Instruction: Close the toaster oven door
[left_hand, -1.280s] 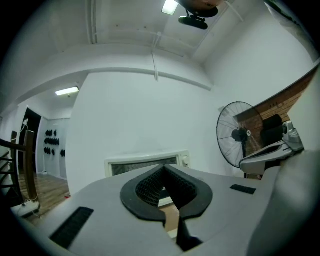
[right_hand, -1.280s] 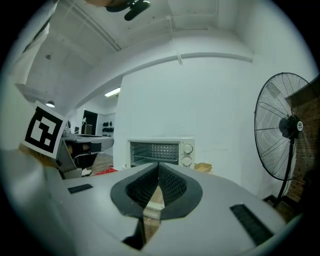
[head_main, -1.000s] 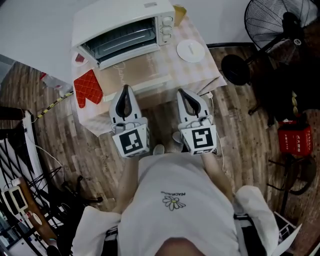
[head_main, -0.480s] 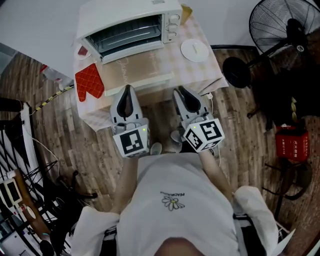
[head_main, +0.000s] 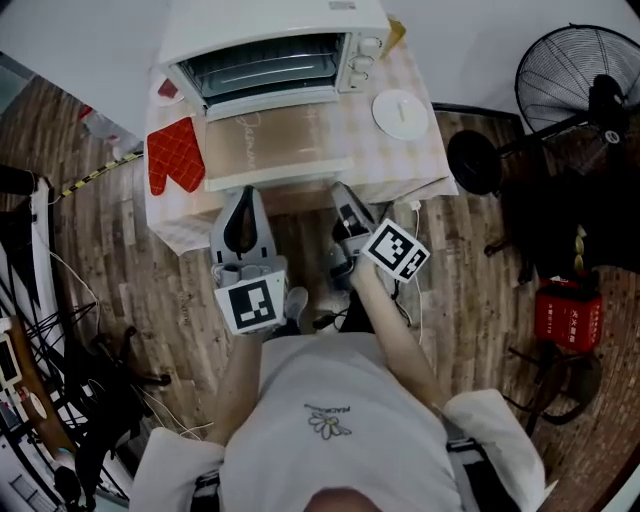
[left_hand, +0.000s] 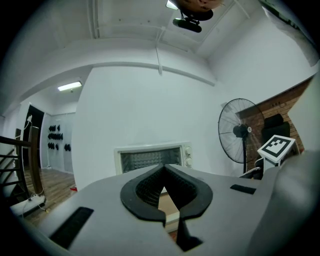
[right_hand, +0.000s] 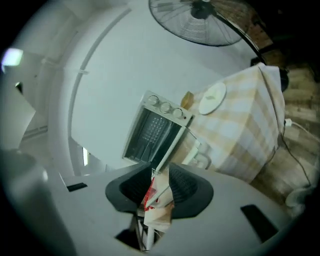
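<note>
While the white metal toaster oven (head_main: 270, 40) stands at the back of a small table under a beige checked cloth (head_main: 405, 160), its glass door (head_main: 275, 150) lies folded down flat in front of it, fully open. A red quilted oven mitt (head_main: 175, 155) rests on the cloth to the left of the oven's door, and a round white plate (head_main: 400, 113) lies to the right of the oven. Behind the oven is a plain white wall (head_main: 470, 30). A black pedestal fan (head_main: 575, 70) stands well to the oven's right on the brown wood-plank floor (head_main: 150, 270).

The left gripper (head_main: 243, 200) hovers off the door's front edge with its tips pressed together, gripping nothing. The right gripper (head_main: 342, 195), rolled to one side, is near the door's front right corner. Its jaws stand slightly apart, and the door's edge shows through the gap. Whether they touch the door cannot be told.
</note>
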